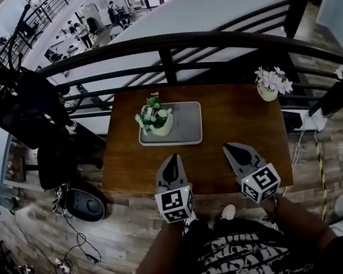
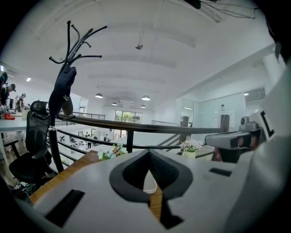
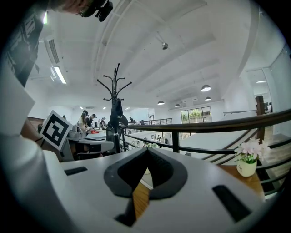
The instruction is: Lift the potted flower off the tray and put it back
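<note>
Left hand-held gripper (image 1: 174, 157) near potted flower (image 1: 155, 118)

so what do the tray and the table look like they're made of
Tray: flat grey, matte, rounded corners; probably plastic or painted metal, the look leaves it open. Table: warm brown with faint grain streaks and a dull sheen, so wood or wood veneer.
</note>
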`<state>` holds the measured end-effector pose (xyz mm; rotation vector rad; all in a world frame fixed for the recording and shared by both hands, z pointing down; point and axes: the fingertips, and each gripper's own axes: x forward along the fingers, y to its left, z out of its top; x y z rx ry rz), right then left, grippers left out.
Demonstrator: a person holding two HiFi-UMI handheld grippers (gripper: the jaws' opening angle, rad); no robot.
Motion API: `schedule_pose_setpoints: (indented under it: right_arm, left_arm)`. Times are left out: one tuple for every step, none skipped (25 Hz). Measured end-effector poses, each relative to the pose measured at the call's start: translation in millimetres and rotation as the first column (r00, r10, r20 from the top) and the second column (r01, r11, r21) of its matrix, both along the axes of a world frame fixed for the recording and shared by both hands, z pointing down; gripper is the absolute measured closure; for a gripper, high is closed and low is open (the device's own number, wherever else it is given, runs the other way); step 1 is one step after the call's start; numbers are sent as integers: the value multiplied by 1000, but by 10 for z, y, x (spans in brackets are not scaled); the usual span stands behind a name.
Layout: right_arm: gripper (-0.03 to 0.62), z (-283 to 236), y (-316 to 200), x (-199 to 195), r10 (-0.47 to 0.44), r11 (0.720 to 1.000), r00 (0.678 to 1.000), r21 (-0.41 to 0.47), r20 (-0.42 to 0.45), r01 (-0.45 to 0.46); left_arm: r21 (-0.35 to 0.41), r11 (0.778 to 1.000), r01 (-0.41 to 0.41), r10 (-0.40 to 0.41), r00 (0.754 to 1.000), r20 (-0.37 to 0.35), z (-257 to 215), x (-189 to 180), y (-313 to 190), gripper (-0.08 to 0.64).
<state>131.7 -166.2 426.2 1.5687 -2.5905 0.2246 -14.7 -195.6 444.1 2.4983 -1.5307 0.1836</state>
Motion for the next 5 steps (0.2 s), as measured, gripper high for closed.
schedule_pose_setpoints:
  right_arm:
    - [595,1,-4,-1,-1,1000,1000,0,1,1]
    - [595,1,-10,-1,-3,1000,1000,1,2,3]
    - [595,-1,-18,-3,-4,1000,1000,2,3,4]
    - [595,-4,-27,-4,-6,1000,1000,2,4,6]
    - [595,-6,-34,-7,-8,1000,1000,3,5,8]
  left_arm:
    - [1,1000,0,0,1000,3,6,-2,-4,554]
    - [3,1000,0,0,1000,9,16,-5,-11,554]
    - [6,1000,0,0,1000,15,27,-9,-19,554]
    - [8,1000,-1,0,1000,22,37,-13,-28,554]
    - [10,1000,-1,0,1000,28,47,-17,-36,554]
